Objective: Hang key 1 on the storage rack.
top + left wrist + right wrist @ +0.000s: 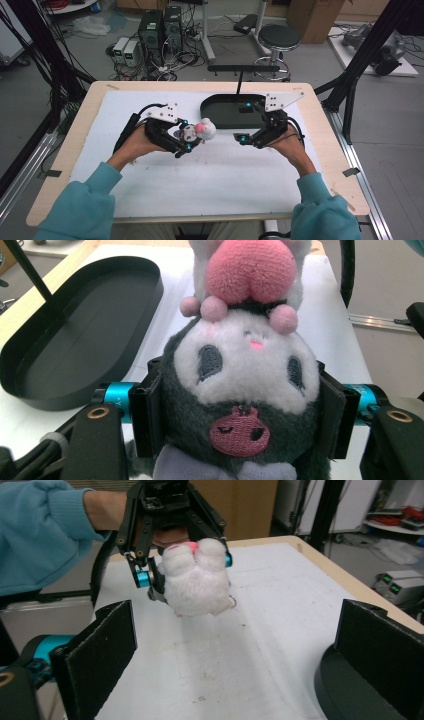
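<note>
1. Plush toy first: a small soft doll with a dark grey hood, white face and pink tuft (245, 365) sits pinched in the left gripper (186, 141), both black pads squeezing the sides of its head, with the white body end pointing toward the other hand.
2. It hangs clear above the white foam mat (200, 175), just left of the black oval plastic tray (225, 112) lying toward the far edge.
3. The right gripper (235, 650) stands spread wide with nothing between its flat pads, aimed at the toy from near the tray's front rim.
4. Judging by this, the step is either a hand-over or carrying the toy across to the tray.
5. To do it well, I would keep the left squeeze steady, since plush gives and can slip sideways.
6. If the right gripper takes it, it should close on the white body, clear of the left pads, before the left lets go.
7. For a drop into the tray, bring it fully over the rim and low first.
</note>
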`<state>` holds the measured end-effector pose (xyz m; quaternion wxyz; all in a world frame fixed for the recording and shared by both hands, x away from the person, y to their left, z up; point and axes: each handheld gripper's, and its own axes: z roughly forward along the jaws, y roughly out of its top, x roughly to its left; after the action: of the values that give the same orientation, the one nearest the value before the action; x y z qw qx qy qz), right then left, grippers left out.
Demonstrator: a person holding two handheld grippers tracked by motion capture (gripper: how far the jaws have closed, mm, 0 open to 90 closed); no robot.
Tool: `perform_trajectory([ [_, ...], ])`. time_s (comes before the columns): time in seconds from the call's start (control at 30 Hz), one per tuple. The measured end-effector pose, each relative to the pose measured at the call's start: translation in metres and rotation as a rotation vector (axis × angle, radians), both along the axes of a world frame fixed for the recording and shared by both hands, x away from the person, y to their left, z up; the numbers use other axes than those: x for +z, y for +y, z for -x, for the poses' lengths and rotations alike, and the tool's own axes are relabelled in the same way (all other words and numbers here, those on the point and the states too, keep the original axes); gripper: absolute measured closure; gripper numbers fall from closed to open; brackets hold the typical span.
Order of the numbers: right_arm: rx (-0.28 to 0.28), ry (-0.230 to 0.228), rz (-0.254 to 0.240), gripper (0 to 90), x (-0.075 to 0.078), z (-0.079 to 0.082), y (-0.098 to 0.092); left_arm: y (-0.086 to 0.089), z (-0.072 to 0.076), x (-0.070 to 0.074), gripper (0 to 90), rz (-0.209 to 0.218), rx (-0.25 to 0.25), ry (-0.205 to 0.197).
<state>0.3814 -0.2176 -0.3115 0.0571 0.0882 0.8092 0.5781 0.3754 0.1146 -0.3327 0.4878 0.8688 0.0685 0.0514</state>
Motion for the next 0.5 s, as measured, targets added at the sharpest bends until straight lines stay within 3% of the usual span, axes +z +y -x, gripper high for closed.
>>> perform_trajectory([
  [0.17, 0.044, 0.027, 0.046, 2.6, 0.001, -0.005, 0.011, -0.008, 0.000, 0.004, 35.9, -0.003, -0.016, -0.012],
  [0.37, 0.090, 0.024, 0.084, 2.6, 0.003, -0.011, 0.025, -0.014, -0.003, 0.009, 35.9, -0.006, -0.026, -0.012],
  [0.5, 0.114, 0.025, 0.087, 2.7, 0.004, -0.015, 0.031, -0.020, -0.003, 0.012, 35.9, -0.011, -0.041, -0.018],
])
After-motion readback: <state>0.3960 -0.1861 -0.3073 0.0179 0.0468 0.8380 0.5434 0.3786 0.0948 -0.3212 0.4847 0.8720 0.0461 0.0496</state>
